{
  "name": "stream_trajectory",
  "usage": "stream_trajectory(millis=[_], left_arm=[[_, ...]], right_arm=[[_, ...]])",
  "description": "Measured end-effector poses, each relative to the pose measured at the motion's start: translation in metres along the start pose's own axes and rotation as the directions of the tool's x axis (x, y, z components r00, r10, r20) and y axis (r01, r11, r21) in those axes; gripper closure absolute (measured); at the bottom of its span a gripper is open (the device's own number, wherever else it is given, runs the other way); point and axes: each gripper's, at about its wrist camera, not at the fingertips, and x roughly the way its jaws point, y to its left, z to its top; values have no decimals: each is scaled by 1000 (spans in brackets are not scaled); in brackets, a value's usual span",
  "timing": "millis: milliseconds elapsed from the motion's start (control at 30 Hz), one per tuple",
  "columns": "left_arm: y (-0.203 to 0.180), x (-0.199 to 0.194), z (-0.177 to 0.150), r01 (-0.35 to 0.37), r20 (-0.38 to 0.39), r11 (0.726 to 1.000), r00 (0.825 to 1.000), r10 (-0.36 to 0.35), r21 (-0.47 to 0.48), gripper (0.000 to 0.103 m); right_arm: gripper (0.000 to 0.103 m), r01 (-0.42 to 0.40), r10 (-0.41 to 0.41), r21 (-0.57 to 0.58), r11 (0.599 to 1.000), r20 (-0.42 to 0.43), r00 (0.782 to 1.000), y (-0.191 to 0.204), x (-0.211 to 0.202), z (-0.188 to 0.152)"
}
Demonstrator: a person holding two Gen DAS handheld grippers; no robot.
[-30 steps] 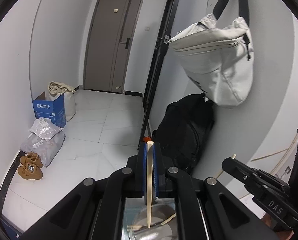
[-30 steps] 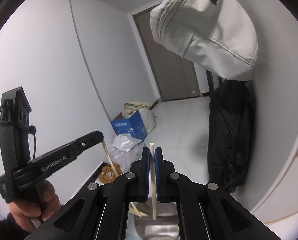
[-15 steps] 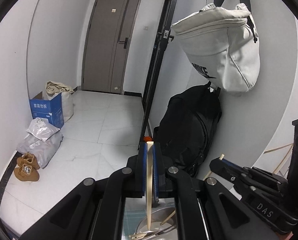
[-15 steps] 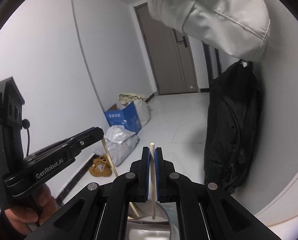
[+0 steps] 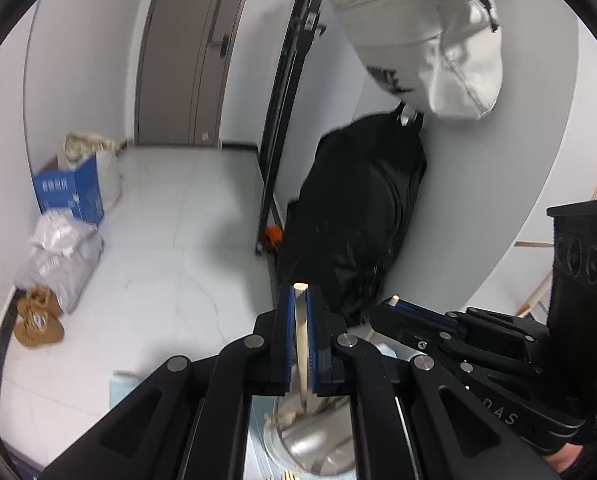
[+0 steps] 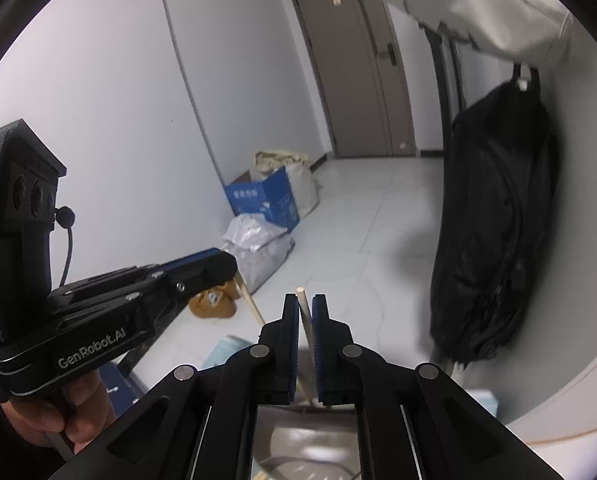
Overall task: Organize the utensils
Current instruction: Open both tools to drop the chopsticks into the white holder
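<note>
Holding wooden chopsticks (image 5: 286,414), a metal cup (image 5: 318,444) stands below.

Black backpack (image 5: 362,216) against wall; blue box (image 6: 264,198); blurred, maybe slippers (image 5: 38,316).

Below both tongs sits a metal bowl (image 5: 318,444) on a mat (image 5: 138,388). The right tongs (image 5: 394,308) lie just right of the left tongs (image 5: 300,300). Ahead left on the floor stand a box (image 5: 70,194) and shoes (image 5: 38,318); ahead right hangs a backpack (image 5: 362,208).
</note>
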Motion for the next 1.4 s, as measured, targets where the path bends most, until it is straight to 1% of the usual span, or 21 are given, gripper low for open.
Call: stream_trajectory(millis=[167,200,233,267,333,367,400,467,567,633,700,767,833,900,967,1067,1167,1233,1300,1333,1400], left_arm=[[4,-4,-3,35,-45,999,998,-36,-15,100],[5,-5,-3,38,-58,999,998,-39,-21,99],[5,-6,-4,32,-67,999,997,-34,-24,92],[6,-8,-5,13,-70,1000,997,-15,-28,81],[9,-17,-6,-27,-35,999,999,25,-45,70],[11,-21,-6,-30,-16,998,999,29,-54,64],[13,-28,-7,-29,2,997,1000,29,-69,60],[16,-37,-7,-56,21,994,998,58,-94,48],[18,-48,-9,-94,47,988,994,100,-122,46],[18,-52,-11,-125,41,983,990,131,-134,45],[18,-54,-13,-152,27,979,987,157,-133,45],[15,-58,-17,-170,15,977,985,173,-130,44],[11,-62,-21,-189,14,975,981,192,-121,43],[10,-70,-25,-210,24,971,977,214,-115,38],[7,-77,-30,-229,44,966,971,235,-116,28],[3,-86,-37,-240,68,963,966,249,-119,26],[-1,-90,-45,-254,77,961,962,262,-106,26],[-4,-92,-52,-271,91,957,956,280,-107,25],[-7,-92,-60,-297,96,950,947,306,-101,18],[-9,-92,-64,-296,102,950,947,305,-96,16],[-13,-92,-73,-309,116,948,942,316,-77,16]], right_arm=[[91,-48,52,67,997,-56,997,-5,10,-13],[85,-61,67,90,994,-59,996,-8,10,-15],[82,-78,85,120,990,-59,995,-11,9,-17],[76,-92,99,140,986,-50,994,-12,5,-20],[65,-102,107,167,981,-23,994,-15,-2,-22],[63,-97,101,175,980,-12,995,-17,-7,-22],[63,-93,95,180,979,-3,996,-18,-11,-23],[62,-79,81,185,980,-3,997,-18,-19,-24],[51,-50,46,180,983,26,999,-18,-36,-27],[45,-35,28,175,984,43,999,-16,-46,-30],[37,-28,19,174,984,57,998,-12,-55,-32],[32,-23,11,172,985,70,997,-9,-63,-35],[30,-25,11,168,986,84,996,-3,-71,-38],[24,-18,3,162,987,96,995,3,-79,-42],[19,-13,-5,152,988,118,993,8,-87,-46],[17,-8,-10,132,991,140,990,14,-96,-54],[10,-10,-11,128,992,162,987,19,-104,-65],[10,-4,-17,119,993,177,984,22,-107,-73],[10,-7,-12,107,994,180,984,25,-108,-81],[10,0,-18,102,995,177,984,26,-108,-86],[10,-1,-16,99,995,171,985,27,-106,-95]])
